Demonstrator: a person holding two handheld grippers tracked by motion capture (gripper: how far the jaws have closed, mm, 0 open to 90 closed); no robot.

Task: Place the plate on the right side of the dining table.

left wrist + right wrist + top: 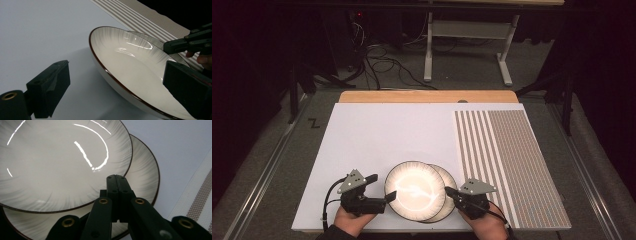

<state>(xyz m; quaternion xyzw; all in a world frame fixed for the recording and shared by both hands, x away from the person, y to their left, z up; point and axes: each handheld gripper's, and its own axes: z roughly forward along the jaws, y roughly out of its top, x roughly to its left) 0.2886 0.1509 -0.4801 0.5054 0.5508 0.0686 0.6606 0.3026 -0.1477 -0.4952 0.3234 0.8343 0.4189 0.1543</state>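
Two cream plates with dark rims overlap near the front of the white board. The upper plate [414, 190] [130, 65] [57, 162] lies partly on the lower plate [451, 176] [146, 177], which sticks out to the right. My left gripper [382, 188] [117, 75] is open at the upper plate's left rim, with one jaw over the plate's inside and the other outside over the board; neither pad presses on it. My right gripper [448, 190] [116, 179] is shut with nothing between its jaws. Its tip points at the upper plate's right rim, above the lower plate.
The plates lie on a white board [377, 135] that has a brown-striped mat [507, 155] along its right side. A wooden table edge [427, 96] runs behind it. Cables [382, 65] and a white table frame [462, 45] stand on the floor beyond.
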